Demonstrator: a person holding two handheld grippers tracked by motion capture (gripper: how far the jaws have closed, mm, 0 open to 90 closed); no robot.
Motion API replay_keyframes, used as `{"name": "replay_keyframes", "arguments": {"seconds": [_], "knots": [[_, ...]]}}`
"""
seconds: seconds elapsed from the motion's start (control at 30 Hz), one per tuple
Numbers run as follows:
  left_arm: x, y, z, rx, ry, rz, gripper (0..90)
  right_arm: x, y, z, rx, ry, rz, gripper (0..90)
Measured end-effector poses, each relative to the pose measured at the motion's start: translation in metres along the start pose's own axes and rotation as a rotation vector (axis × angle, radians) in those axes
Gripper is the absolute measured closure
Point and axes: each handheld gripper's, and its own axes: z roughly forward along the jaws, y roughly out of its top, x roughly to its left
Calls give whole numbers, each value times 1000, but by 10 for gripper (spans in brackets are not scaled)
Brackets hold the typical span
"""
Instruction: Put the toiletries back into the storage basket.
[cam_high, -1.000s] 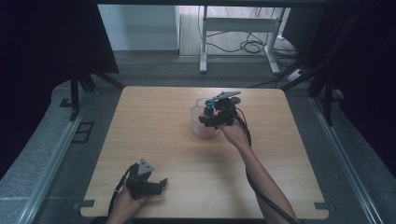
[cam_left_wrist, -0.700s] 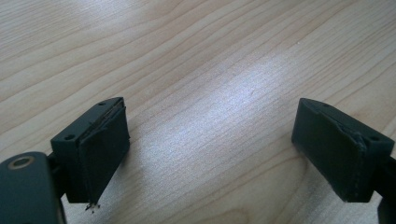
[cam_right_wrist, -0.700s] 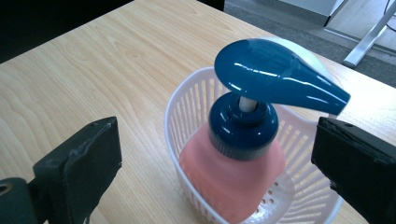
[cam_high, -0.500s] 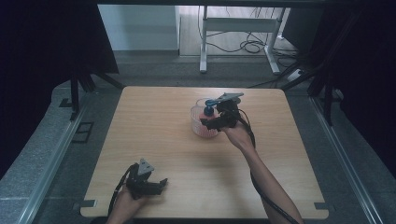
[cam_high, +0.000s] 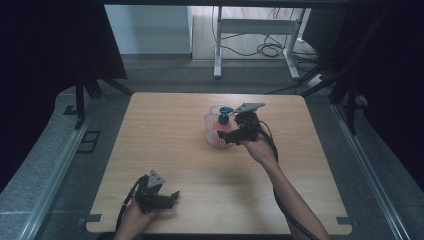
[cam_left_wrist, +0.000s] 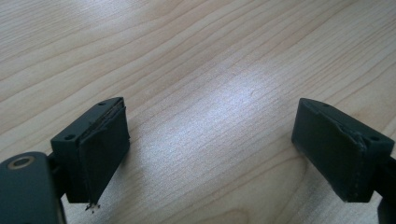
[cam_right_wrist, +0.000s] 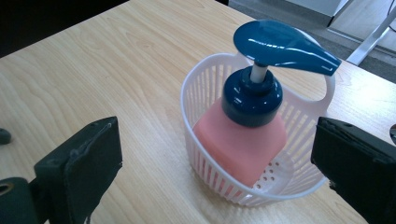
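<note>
A pink soap bottle (cam_right_wrist: 239, 142) with a blue pump head (cam_right_wrist: 285, 44) stands inside a white slatted plastic basket (cam_right_wrist: 205, 84) on the wooden table. In the high view the basket (cam_high: 214, 137) sits right of the table's middle with the blue pump (cam_high: 224, 116) rising from it. My right gripper (cam_right_wrist: 212, 172) is open, its jaws spread wide just in front of the basket and holding nothing; from above, this right gripper (cam_high: 226, 137) rests at the basket's right side. My left gripper (cam_left_wrist: 219, 149) is open over bare wood, and from above the left gripper (cam_high: 172, 198) lies near the front edge.
The wooden table (cam_high: 165, 130) has open surface on its left half and front right. Dark curtains flank both sides. A metal frame (cam_high: 250, 30) and floor cables stand beyond the table's far edge.
My right gripper has shifted slightly nearer the person and lower beside the basket. The left gripper has not moved.
</note>
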Motion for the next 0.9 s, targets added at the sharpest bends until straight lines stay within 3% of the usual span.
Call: {"name": "replay_keyframes", "arguments": {"seconds": [0.3, 0.9], "knots": [[0, 0, 0, 0, 0, 0, 107, 5, -8, -10, 3, 16, -18, 23], [0, 0, 0, 1, 1, -1, 107, 7, -33, -28, 2, 26, -9, 23]]}}
